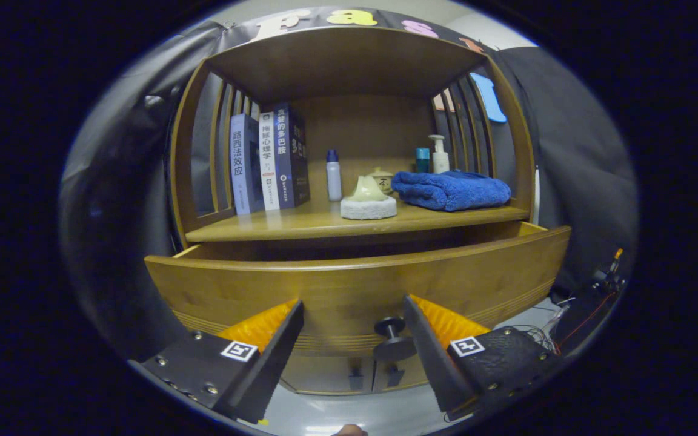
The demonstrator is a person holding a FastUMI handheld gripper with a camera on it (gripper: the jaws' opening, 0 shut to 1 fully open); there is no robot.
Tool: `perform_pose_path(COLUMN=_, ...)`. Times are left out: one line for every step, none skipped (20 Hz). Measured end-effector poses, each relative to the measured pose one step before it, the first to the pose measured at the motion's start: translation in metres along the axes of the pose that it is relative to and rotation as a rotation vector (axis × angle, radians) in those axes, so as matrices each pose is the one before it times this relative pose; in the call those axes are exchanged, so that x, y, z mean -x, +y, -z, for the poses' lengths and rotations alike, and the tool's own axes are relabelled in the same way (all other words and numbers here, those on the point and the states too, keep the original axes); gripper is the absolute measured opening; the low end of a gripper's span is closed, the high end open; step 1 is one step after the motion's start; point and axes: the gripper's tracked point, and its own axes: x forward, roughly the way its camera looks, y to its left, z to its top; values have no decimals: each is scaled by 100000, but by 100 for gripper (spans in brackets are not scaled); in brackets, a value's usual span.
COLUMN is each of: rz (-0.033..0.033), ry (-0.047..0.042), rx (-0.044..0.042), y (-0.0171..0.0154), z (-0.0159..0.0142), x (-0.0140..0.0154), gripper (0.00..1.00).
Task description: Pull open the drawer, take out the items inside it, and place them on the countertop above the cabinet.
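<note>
A: Left to right, quick. What's on the cabinet's far left?

B: Wooden cabinet [349, 60] w/ slatted sides. On the countertop [300, 225], left end: three books [269, 162] standing upright, spines out, touching each other. Can't read titles, skipping.

A: Next?

B: Small white bottle w/ blue cap [333, 175], upright, just right of the books, a bit further back. Then a round white pad [368, 208] near the front edge w/ a pale cone-ish lump [367, 189] sitting on it. Behind that, a little lidded pot [382, 179], partly hidden.

A: And the right side?

B: Folded blue towel [451, 189] lying flat, fills the right end of the countertop. Behind it a teal bottle [423, 160] and a white pump bottle [440, 155], both upright, at the back corner.

A: Drawer?

B: Drawer [358, 284] is right under the countertop, pulled out toward the camera. Front panel blocks the inside, so can't tell what's in it. Dark knob [392, 339] on the front, low centre.

A: Gripper?

B: Gripper [354, 315] fingers spread wide, holding nothing. Left finger well left of the knob; knob sits between the fingers, just beside the right one. Can't tell if it touches.

A: Far right?

B: Wires [591, 297] on the floor beside the cabinet, by the black cloth.
</note>
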Motion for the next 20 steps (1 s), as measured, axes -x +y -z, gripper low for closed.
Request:
perform_pose_path(rz=167, ry=50, rx=51, y=12, z=-63, x=-408, gripper=100)
perform_pose_path(rz=130, ry=221, rx=124, y=13, z=-86, x=-333, gripper=100)
perform_pose_path(rz=97, ry=-73, rx=250, y=78, z=-94, x=-391, gripper=100)
perform_pose_path(rz=175, ry=296, rx=240, y=32, z=-57, x=-394, gripper=100)
perform_pose_path(rz=49, ry=132, rx=141, y=10, z=-103, x=-341, gripper=100)
perform_pose_path(rz=109, ry=336, rx=100, y=23, z=-72, x=-354, gripper=100)
perform_pose_path(rz=185, ry=98, rx=144, y=45, z=-87, x=-383, gripper=100)
perform_pose_path(rz=291, ry=357, rx=-93, y=23, z=-92, x=-402, gripper=100)
perform_pose_path(rz=291, ry=178, rx=-276, y=31, z=-91, x=-447, gripper=100)
perform_pose_path(rz=283, ry=332, rx=-538, y=57, z=-46, x=-432, gripper=100)
perform_pose_path(rz=354, ry=184, rx=-441, y=49, z=-43, x=-477, gripper=100)
perform_pose_path(rz=255, ry=207, rx=-699, y=37, z=-85, x=-466, gripper=100)
perform_pose_path(rz=195, ry=214, rx=-796, y=104, z=-3, x=-392, gripper=100)
perform_pose_path(rz=76, ry=221, rx=-689, y=23, z=-41, x=-298, gripper=100)
perform_pose_path(rz=-17, ry=85, rx=-563, y=-9, z=-60, x=-240, gripper=100)
perform_pose_path(rz=-80, ry=212, rx=-573, y=74, z=-28, x=-136, gripper=100)
perform_pose_path(rz=-407, ry=427, rx=-364, y=21, z=54, x=-134, gripper=100)
perform_pose_path(rz=-371, ry=-598, rx=-671, y=49, z=-172, x=-218, gripper=100)
perform_pose_path(rz=-436, ry=168, rx=-4, y=-24, z=167, x=-59, gripper=100)
perform_pose_path(rz=-278, ry=-548, rx=-24, y=-18, z=-83, x=-37, gripper=100)
